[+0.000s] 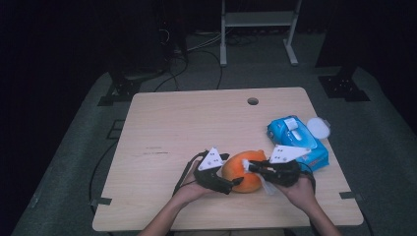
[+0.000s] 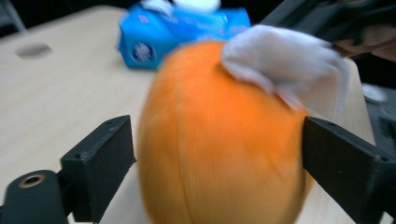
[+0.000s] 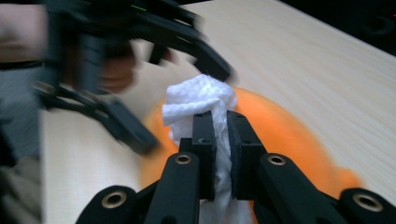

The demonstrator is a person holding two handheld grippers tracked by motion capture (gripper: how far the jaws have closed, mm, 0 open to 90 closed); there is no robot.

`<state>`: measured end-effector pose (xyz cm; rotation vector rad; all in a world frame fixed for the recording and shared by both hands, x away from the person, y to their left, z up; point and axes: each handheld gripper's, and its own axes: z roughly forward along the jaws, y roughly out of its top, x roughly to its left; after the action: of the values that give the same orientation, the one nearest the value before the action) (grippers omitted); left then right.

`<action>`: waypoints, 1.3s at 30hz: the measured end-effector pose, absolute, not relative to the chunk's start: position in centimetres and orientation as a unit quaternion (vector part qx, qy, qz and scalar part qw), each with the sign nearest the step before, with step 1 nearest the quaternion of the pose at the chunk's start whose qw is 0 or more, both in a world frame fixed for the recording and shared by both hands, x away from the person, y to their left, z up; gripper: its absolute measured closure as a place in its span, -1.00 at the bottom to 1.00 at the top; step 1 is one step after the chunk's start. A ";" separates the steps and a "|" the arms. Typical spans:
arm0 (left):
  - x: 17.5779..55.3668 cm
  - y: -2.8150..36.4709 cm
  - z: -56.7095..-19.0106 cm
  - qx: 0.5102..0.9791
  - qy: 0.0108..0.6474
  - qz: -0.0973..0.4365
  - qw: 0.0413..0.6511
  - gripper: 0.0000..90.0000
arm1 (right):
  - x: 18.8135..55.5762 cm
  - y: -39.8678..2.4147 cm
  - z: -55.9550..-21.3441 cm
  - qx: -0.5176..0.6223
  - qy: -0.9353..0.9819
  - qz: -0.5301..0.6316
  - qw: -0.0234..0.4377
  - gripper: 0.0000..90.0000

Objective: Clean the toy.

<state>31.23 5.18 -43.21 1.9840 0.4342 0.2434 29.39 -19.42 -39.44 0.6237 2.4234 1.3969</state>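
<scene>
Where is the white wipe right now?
The white wipe is pinched in the right gripper and pressed on top of the orange ball, near the table's front edge, just before the blue wipes pack.

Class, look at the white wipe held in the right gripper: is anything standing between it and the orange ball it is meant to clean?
Nothing visible does. The white wipe, pinched in the right gripper, already lies against the top of the orange ball. The left gripper straddles the ball's sides, away from the wiped patch.

Dark lab-like room: bare wooden table [image 1: 172, 128], floor cables [image 1: 196, 59], metal stands [image 1: 258, 29].
</scene>
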 end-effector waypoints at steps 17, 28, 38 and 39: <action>30.5 4.8 -43.9 0.834 0.146 0.113 0.520 -0.66 | 30.0 -21.4 -39.2 0.235 0.841 0.453 0.180 0.82; 29.9 5.1 -42.6 0.839 0.119 0.182 0.499 -0.51 | 28.6 -17.6 -38.5 0.181 0.852 0.462 0.165 0.82; 29.3 4.3 -42.9 0.848 0.092 0.178 0.491 -0.32 | 28.5 -16.7 -39.0 0.177 0.851 0.474 0.142 0.82; 29.3 4.4 -42.9 0.850 0.089 0.181 0.488 -0.31 | 28.4 -16.5 -39.0 0.172 0.853 0.471 0.144 0.82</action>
<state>29.26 4.37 -42.89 2.0657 0.2172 0.4392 28.45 -16.50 -38.98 0.4962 2.4598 1.3563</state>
